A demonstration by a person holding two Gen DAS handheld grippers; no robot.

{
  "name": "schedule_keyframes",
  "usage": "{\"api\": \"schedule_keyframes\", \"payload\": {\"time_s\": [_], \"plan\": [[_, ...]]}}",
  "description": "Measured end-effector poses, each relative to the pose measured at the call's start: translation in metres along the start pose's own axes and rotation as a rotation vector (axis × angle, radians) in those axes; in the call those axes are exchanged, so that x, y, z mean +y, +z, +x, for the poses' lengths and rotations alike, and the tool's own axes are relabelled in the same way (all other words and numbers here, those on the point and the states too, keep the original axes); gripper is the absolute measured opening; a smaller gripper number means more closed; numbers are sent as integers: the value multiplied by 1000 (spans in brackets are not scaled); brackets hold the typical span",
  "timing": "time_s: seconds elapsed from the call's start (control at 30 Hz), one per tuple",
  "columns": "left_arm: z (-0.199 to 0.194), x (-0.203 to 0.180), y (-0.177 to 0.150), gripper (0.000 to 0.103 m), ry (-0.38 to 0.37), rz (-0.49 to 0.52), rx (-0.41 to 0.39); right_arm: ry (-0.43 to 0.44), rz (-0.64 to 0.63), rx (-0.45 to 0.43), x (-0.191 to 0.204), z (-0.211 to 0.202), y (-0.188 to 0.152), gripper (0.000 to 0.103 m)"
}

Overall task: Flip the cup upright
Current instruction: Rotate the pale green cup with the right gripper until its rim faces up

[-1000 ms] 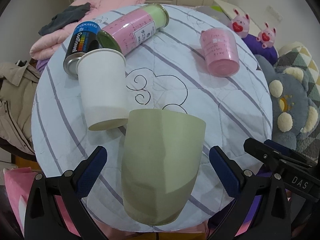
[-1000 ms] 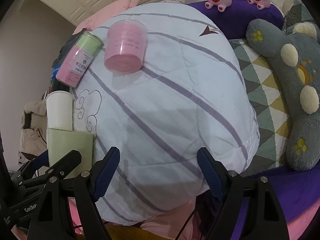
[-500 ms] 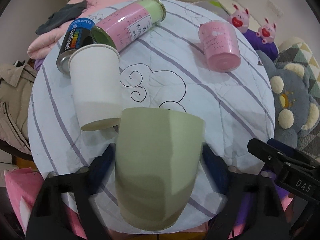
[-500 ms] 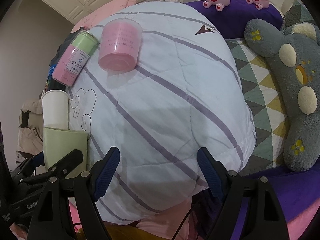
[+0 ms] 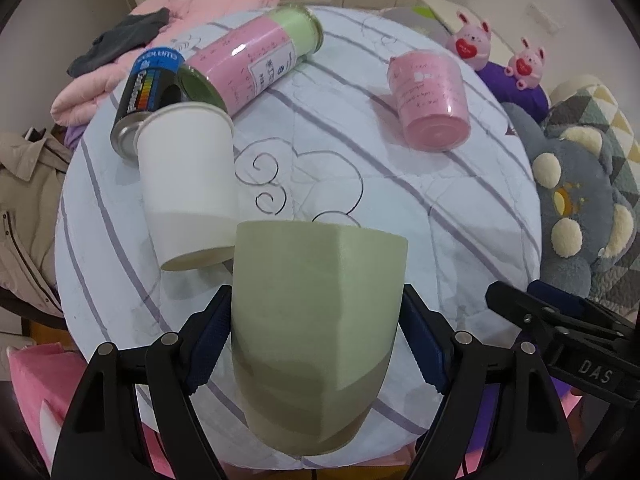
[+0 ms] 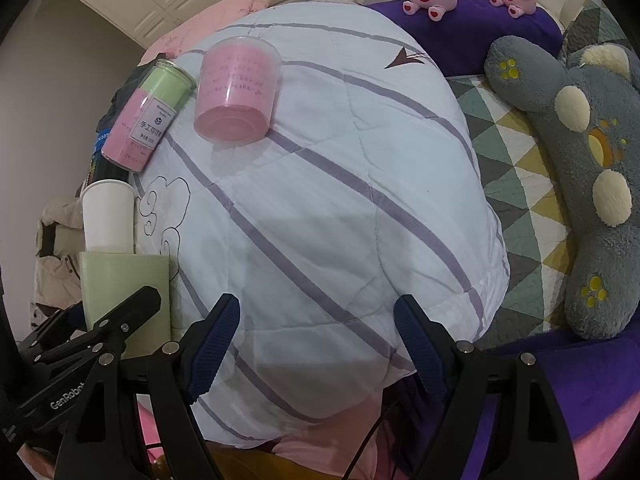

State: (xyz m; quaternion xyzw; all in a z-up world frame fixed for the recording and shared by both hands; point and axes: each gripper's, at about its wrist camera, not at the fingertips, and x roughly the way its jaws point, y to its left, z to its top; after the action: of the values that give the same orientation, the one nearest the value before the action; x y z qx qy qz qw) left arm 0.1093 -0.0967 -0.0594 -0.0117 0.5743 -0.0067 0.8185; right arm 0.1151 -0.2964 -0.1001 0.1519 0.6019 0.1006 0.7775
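**Ana:** Green is filling the near middle of the left wrist view: the pale green faceted plastic cup [image 5: 316, 332] is lying on its side at the near edge of the white quilted cover with purple stripes [image 5: 420, 184], rounded base toward the camera, rim pointing away.

**Ben:** And the left gripper [image 5: 316, 340]?

**Ana:** Its blue pads [image 5: 210, 334] are sitting against both flanks of the cup. It is looking clamped on the cup, though how firmly I cannot tell.

**Ben:** So how far along is the task?

**Ana:** I am judging that the grasp is made and the turn itself is still to do, since the cup is not yet standing.

**Ben:** What else is showing there?

**Ana:** The white paper cup [image 5: 188, 184] is lying just beside the green one on the left; farther off, the black spray can [image 5: 146, 96], the pink-and-green cylindrical tin [image 5: 252, 56] and the clear tub of pink contents [image 5: 432, 98].

**Ben:** The right wrist view?

**Ana:** The right gripper [image 6: 316, 344] is hanging over bare cover with its jaws wide apart, holding nothing. The green cup [image 6: 124, 280] is showing at the far left, partly behind the left tool's black arm [image 6: 96, 340].

**Ben:** Anything only one view is giving?

**Ana:** Only the left view is showing the pads on the cup; only the right is showing the grey plush toy [image 6: 588, 168] whole.
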Motion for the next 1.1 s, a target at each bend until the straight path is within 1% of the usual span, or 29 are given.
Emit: {"api": "schedule_keyframes", "payload": {"time_s": [0.2,0.33,0.47,0.6,0.77,0.9,0.97,1.1], "plan": [[-19,1,1,81,-41,1,-95,8,1,-1,3,-1,-1,81],[-30,1,3,81,-27,11,-166,12,-2,2,4,-2,-2,81],[-36,3,6,81,-66,-1,-239,9,-5,-3,5,-4,-4,81],[-31,-1,4,81,-26,6,-253,0,0,-3,4,-5,-6,81],[-28,-2,0,81,-24,16,-257,-4,11,-2,2,-5,-9,81],[-32,-2,-3,93,11,25,-265,-8,16,2,2,-5,-11,81],[-34,-2,-3,95,26,27,-273,-7,13,3,3,-5,-12,81],[-37,0,-4,95,21,28,-278,-6,10,0,5,-7,-13,81]]}}
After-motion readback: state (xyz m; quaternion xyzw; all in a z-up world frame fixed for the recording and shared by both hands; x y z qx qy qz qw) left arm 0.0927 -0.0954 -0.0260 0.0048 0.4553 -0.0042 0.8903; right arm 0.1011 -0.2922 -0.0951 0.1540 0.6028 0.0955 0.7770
